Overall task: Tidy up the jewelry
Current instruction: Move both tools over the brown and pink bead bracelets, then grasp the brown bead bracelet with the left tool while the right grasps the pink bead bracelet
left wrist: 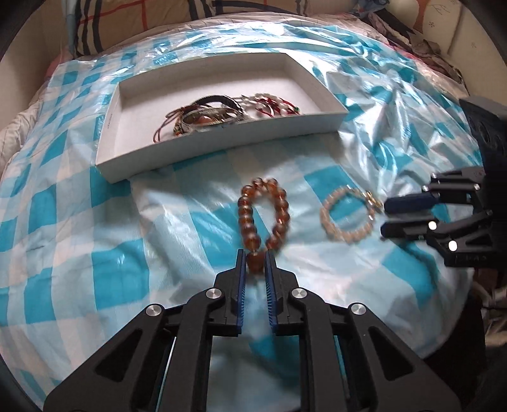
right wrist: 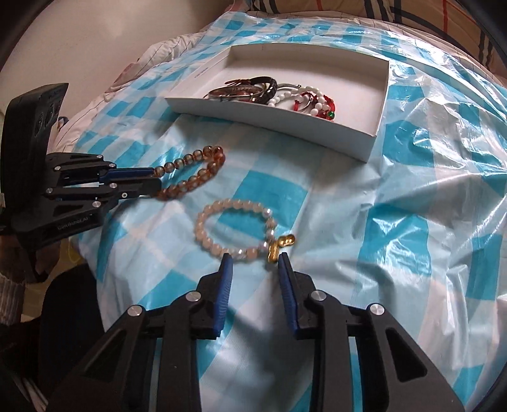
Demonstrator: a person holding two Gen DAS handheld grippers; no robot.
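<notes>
An amber bead bracelet [left wrist: 264,215] lies on the blue-checked plastic sheet; my left gripper [left wrist: 255,258] is shut on its near large bead. It also shows in the right wrist view [right wrist: 193,172], held by the left gripper [right wrist: 157,180]. A pale pink bead bracelet [right wrist: 234,229] with a gold charm [right wrist: 280,245] lies just ahead of my right gripper [right wrist: 255,264], which is open with its tips at the bracelet's near edge. In the left wrist view the pink bracelet [left wrist: 347,215] lies just left of the right gripper [left wrist: 385,217]. A white tray [left wrist: 221,145] holds several bracelets [left wrist: 215,115].
The white tray [right wrist: 279,122] sits at the far side of the sheet. The blue-checked plastic sheet [left wrist: 95,222] covers a bed. Plaid pillows [left wrist: 133,22] lie behind the tray. Clothes [left wrist: 412,35] lie at the far right.
</notes>
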